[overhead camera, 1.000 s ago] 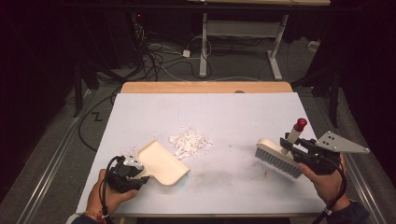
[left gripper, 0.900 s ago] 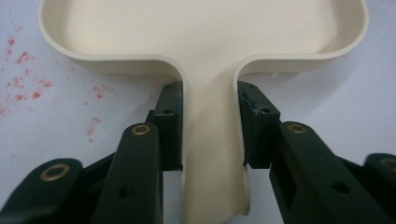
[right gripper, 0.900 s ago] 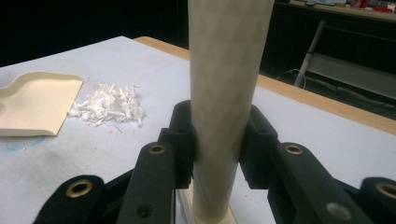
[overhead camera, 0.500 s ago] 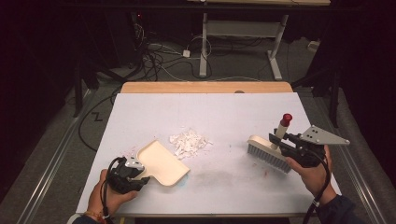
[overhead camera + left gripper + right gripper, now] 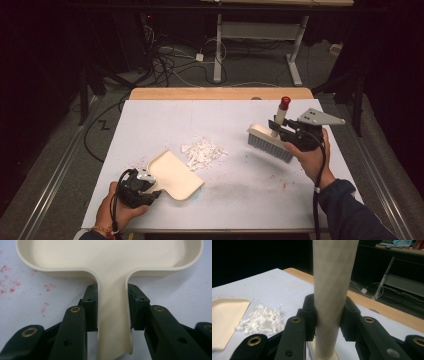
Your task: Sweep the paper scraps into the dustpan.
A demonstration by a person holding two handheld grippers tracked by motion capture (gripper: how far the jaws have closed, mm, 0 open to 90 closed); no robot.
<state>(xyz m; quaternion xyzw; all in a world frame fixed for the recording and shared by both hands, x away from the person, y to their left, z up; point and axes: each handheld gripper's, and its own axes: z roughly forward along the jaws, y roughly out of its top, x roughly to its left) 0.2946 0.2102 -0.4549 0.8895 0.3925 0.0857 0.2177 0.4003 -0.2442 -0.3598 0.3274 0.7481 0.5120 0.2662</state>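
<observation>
The worktop, a pale sheet over a wooden top whose far edge shows bare, carries everything here, with faint red flecks near its near-left corner. The step in hand looks like a sweep about to begin. The dustpan lies flat toward the near-left corner, its open lip just beside the scraps, its handle clenched between the jaws of the left gripper. The brush sits toward the right edge, well apart from the pile, bristles down, its upright handle grasped firmly by the right gripper. The heap of white paper scraps lies mid-worktop between them. Next, the brush likely needs drawing leftward across clear surface, pushing scraps into the steadied pan; nothing blocks that path.
</observation>
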